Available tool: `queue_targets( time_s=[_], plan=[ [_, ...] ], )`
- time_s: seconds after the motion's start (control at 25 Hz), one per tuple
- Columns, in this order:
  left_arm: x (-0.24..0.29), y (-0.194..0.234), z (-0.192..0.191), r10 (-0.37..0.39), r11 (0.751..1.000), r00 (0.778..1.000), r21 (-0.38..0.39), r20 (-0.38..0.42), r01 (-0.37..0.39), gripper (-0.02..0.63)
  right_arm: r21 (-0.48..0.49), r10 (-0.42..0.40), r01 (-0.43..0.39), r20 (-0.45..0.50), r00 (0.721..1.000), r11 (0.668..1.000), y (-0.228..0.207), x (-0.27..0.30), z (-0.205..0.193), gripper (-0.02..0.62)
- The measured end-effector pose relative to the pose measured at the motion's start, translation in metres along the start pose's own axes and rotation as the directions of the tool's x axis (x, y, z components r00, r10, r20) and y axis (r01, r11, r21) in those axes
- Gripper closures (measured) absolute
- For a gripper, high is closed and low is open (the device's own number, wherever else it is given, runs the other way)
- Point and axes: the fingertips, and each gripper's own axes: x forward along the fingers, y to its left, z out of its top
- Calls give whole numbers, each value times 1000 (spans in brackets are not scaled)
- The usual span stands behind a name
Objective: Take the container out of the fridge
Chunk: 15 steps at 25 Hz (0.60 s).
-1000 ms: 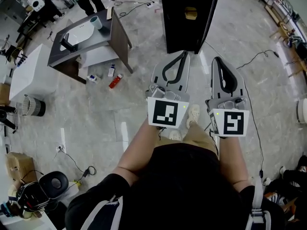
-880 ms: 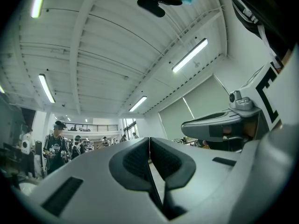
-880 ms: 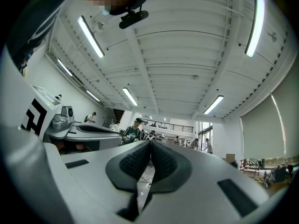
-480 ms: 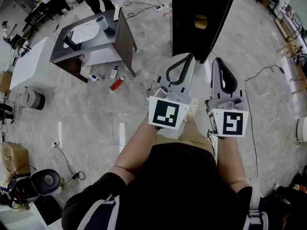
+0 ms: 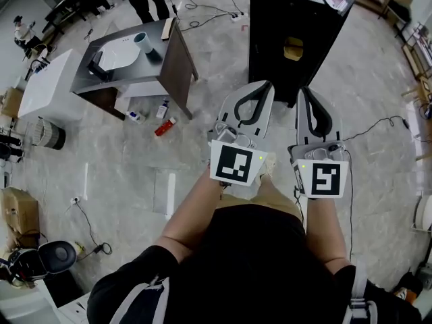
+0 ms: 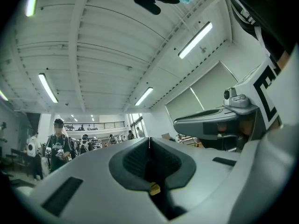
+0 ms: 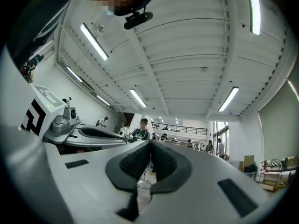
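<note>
Fridge (image 5: pixel 270 39) — black and tall — stands on the floor (image 5: pixel 135 174) straight ahead of both tools; in the head view their tips fall on its lower edge. Left tool (image 5: pixel 265 85) is closed, jaws pressed together with nothing between them. Right tool (image 5: pixel 304 92) is closed and empty likewise. They are held side by side, apart, both pointing toward the fridge. A small tan thing (image 5: pixel 293 48) shows on the fridge's dark face, beyond the right tool's tip (whether it is the container I cannot tell). Off to the left, well apart, a grey surface (image 5: pixel 86 81) carries a cup (image 5: pixel 143 42) — a red bottle (image 5: pixel 164 126) lies on the floor near it.
</note>
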Motion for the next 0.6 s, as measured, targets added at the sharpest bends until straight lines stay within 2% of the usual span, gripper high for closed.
queue_targets(
  time_s=[0.36,0.6],
  plan=[
    [154,31,-35,19,1000,999,-4,-33,-19,581,29,38,-38,9,999,999,-106,108,-46,558],
    [225,39,-58,11,1000,997,14,-81,-9,581,88,31,-30,-3,1000,996,-162,159,-80,558]
  ],
)
